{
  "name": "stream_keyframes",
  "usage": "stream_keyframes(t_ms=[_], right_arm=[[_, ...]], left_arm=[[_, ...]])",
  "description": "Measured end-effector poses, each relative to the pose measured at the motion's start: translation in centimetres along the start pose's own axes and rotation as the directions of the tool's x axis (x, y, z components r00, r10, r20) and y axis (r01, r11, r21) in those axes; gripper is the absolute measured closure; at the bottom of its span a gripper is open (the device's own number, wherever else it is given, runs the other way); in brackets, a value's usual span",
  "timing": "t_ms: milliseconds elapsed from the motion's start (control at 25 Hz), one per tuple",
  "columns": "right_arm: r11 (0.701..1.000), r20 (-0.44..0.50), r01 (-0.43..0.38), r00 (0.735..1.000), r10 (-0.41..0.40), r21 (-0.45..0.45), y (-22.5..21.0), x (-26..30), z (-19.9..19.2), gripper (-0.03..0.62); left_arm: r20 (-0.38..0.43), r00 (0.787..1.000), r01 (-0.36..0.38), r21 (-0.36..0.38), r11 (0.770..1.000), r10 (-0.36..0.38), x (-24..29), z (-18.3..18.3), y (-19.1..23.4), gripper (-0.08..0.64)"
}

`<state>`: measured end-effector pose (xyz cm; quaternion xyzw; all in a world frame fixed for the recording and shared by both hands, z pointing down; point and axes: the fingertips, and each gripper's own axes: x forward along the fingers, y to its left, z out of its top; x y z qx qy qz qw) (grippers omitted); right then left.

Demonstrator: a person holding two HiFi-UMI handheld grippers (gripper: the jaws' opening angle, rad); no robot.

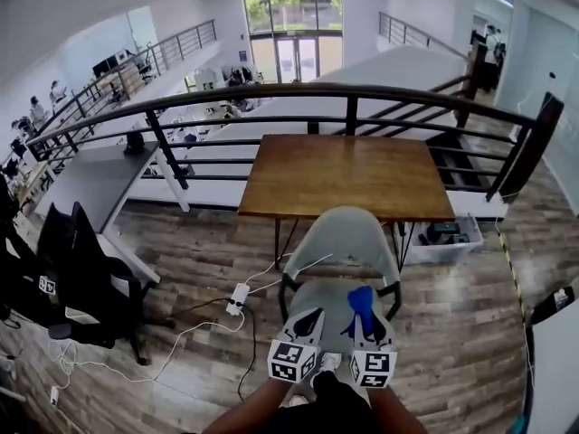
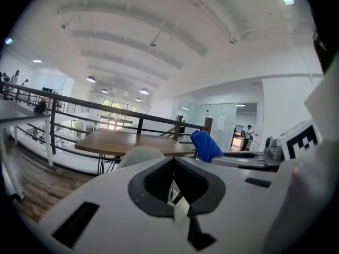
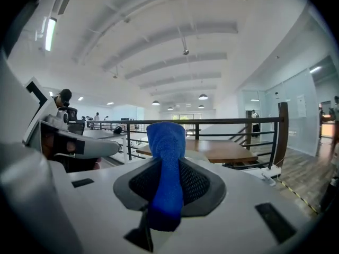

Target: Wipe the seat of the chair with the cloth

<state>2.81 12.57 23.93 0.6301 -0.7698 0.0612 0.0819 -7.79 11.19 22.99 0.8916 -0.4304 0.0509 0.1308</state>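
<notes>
Cloth [image 3: 166, 163]: blue, nappy, clamped in the right gripper [image 1: 366, 328] over the right half of the seat [image 1: 327, 304] of the chair [image 1: 346, 238]. I can't tell from above whether it touches the seat. A folded wad stands up out of the jaws and a short tail hangs below them.

Handling, my read: it looks light and limp, with no stiffness of its own and nothing to break. The nap should drag on the seat and bunch under pressure. The hold across the middle of the fold looks sound, whereas a corner hold would let it flop. Wiping needs the free end pressed flat, so the gripper has to pitch down.

The seat is a grey moulded shell and looks smooth. The chair sits tucked close to the wooden desk [image 1: 348, 174]. It is probably light and could skate on the plank floor [image 1: 452, 333] if shoved.

Left gripper [image 1: 306, 325]: the jaws are together with nothing between them. It is just beside the right gripper, over the seat's left half, and free to brace the chair.

Pose: both grippers are side by side, close in front of the person's body, with the forearms [image 1: 240, 420] at the bottom edge of the head view. They point forward and roughly level. Both gripper views look out over the desk to the railing [image 1: 271, 93], not down at the seat.
</notes>
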Motion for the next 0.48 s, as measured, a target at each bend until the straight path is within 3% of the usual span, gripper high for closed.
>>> stream_keyframes(t_ms=[480], right_arm=[[0.997,0.078,-0.02,0.997,0.025,-0.069,0.4,-1.4,4.8,0.489]], left_arm=[[0.093,0.996,-0.012,0.054,0.998,0.007,-1.2,4.8,-1.5,0.557]])
